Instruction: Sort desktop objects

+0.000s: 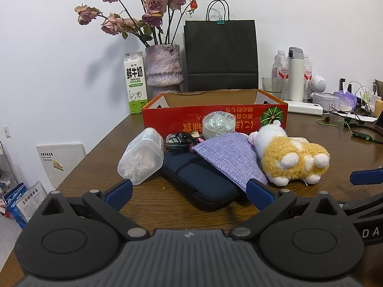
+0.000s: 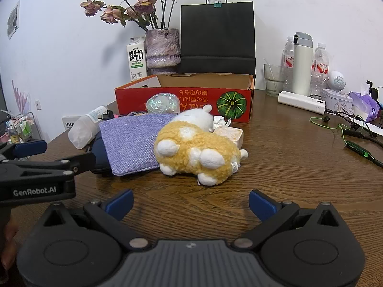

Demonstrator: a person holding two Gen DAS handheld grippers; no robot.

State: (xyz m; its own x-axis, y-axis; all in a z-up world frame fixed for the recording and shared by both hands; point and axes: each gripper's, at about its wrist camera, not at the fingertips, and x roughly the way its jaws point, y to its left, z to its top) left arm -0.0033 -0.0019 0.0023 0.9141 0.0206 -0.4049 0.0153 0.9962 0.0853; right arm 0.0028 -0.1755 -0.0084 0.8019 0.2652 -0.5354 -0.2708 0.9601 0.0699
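A pile of objects lies on the wooden table in front of an open red cardboard box [image 1: 215, 117] [image 2: 184, 102]. It holds a yellow and white plush toy [image 1: 290, 155] [image 2: 198, 153], a purple woven pouch [image 1: 227, 157] [image 2: 131, 141], a dark blue case [image 1: 198, 179] [image 2: 99, 153], a clear jar of cotton swabs [image 1: 141, 155] [image 2: 82, 130], a shiny wrapped ball [image 1: 219, 123] [image 2: 162, 102] and a tangle of cables [image 1: 179, 141]. My left gripper [image 1: 189, 191] is open, just short of the blue case. My right gripper [image 2: 191, 202] is open, just short of the plush toy.
A vase of dried roses [image 1: 162, 68], a milk carton [image 1: 135, 82] and a black paper bag [image 1: 220, 55] stand behind the box. Bottles, a white thermos [image 2: 302, 64], a glass, a power strip [image 2: 301, 102] and green earphone cables [image 2: 344, 131] crowd the right side.
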